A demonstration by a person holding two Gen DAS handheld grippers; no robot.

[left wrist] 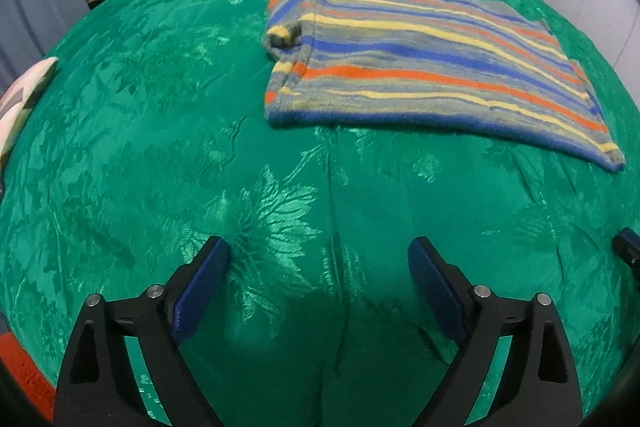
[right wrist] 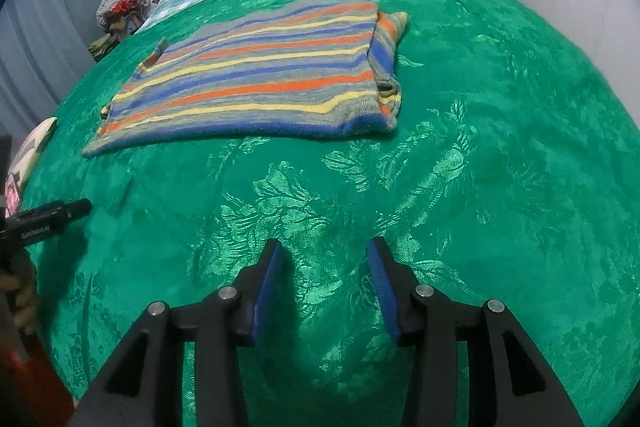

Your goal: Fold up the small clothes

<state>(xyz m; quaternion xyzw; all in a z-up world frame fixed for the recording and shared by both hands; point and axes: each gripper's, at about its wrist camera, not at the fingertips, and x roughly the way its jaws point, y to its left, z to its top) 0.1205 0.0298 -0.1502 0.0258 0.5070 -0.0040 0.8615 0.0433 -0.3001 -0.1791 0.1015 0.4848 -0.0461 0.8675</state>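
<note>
Lying folded, striped sweater (left wrist: 420,67) hides its sleeves; left gripper (left wrist: 318,247), right gripper (right wrist: 324,247) agape, empty.

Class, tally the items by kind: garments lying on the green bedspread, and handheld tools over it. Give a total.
Striped sweater: 1
Tools: 2, the left tool and the right tool, both open and empty
Total: 3
</note>
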